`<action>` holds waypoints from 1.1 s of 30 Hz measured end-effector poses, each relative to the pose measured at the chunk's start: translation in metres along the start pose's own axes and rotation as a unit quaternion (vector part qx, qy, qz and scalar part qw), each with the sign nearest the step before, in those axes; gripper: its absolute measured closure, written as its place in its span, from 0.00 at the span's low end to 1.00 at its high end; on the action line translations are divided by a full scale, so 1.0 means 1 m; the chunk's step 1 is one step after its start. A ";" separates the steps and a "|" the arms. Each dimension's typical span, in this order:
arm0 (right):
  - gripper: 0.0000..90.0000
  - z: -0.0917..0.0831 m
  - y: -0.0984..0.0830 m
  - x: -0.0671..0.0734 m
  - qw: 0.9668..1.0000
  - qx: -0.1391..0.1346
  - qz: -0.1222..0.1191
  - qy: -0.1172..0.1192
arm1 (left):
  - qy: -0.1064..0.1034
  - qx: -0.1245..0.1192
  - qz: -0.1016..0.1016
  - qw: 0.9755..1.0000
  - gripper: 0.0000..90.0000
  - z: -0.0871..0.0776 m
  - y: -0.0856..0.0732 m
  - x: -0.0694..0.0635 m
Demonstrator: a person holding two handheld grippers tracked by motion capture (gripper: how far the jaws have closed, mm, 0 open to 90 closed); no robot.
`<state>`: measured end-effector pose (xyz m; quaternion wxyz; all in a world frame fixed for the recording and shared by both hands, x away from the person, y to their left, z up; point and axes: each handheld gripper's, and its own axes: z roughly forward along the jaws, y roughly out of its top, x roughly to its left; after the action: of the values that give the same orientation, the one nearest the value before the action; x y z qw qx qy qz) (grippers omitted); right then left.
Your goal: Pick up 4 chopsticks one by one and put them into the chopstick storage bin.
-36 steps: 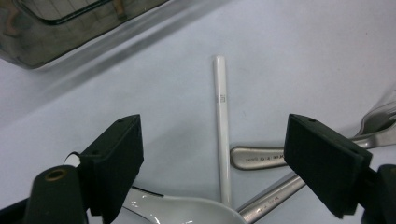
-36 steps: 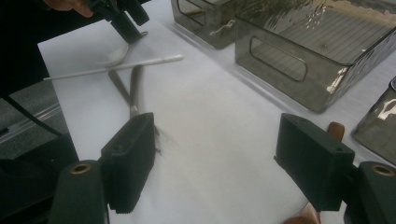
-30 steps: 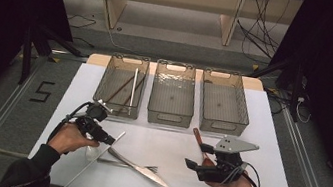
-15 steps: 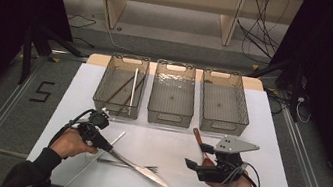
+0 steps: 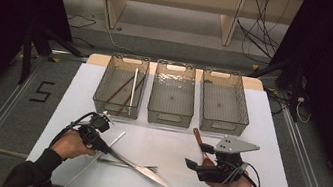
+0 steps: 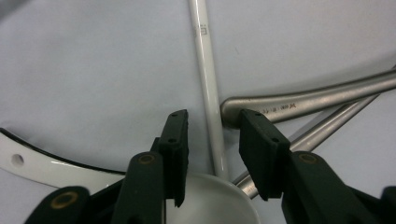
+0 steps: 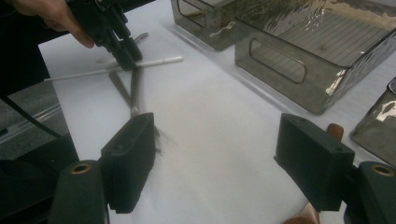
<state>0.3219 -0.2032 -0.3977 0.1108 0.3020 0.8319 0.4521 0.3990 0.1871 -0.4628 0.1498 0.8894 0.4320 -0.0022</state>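
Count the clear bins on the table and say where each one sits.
3, in a row along the far edge of the table: the left bin holds a few sticks, the middle bin and the right bin look empty. None seems hidden.

I see three bins point(image 5: 172, 94) along the table's point(image 5: 271, 155) far side; the left bin point(image 5: 121, 85) holds sticks.
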 end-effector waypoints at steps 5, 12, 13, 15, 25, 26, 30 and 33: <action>0.33 0.001 0.000 0.000 1.000 0.001 -0.001 0.000 | -0.008 0.012 0.003 1.000 0.75 0.000 -0.002 -0.002; 0.33 0.000 0.000 0.000 1.000 -0.001 0.000 -0.001 | -0.004 0.022 0.003 1.000 0.82 0.000 -0.004 -0.003; 0.33 0.000 0.000 0.000 1.000 -0.001 0.000 -0.001 | -0.003 0.023 0.005 1.000 0.83 0.000 -0.003 -0.003; 0.33 0.000 0.000 0.000 1.000 0.000 -0.001 -0.002 | 0.003 0.023 0.004 1.000 0.85 0.000 -0.003 -0.003; 0.33 0.000 0.000 0.000 1.000 0.002 0.000 -0.002 | 0.025 0.027 0.012 0.999 0.89 0.001 -0.002 -0.007; 0.33 0.000 0.000 0.000 1.000 0.001 0.000 -0.002 | 0.026 0.026 0.012 0.999 0.90 0.001 -0.002 -0.007; 0.33 0.000 0.000 0.000 1.000 0.001 -0.001 -0.002 | 0.016 0.023 -0.002 1.000 0.93 0.001 -0.002 -0.004; 0.33 0.000 0.000 0.000 1.000 0.000 -0.001 -0.002 | 0.019 0.025 -0.003 1.000 0.92 0.001 -0.002 -0.004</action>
<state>0.3221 -0.2032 -0.3978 0.1129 0.3020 0.8322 0.4511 0.3952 0.1846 -0.4632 0.1193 0.8913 0.4374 0.0030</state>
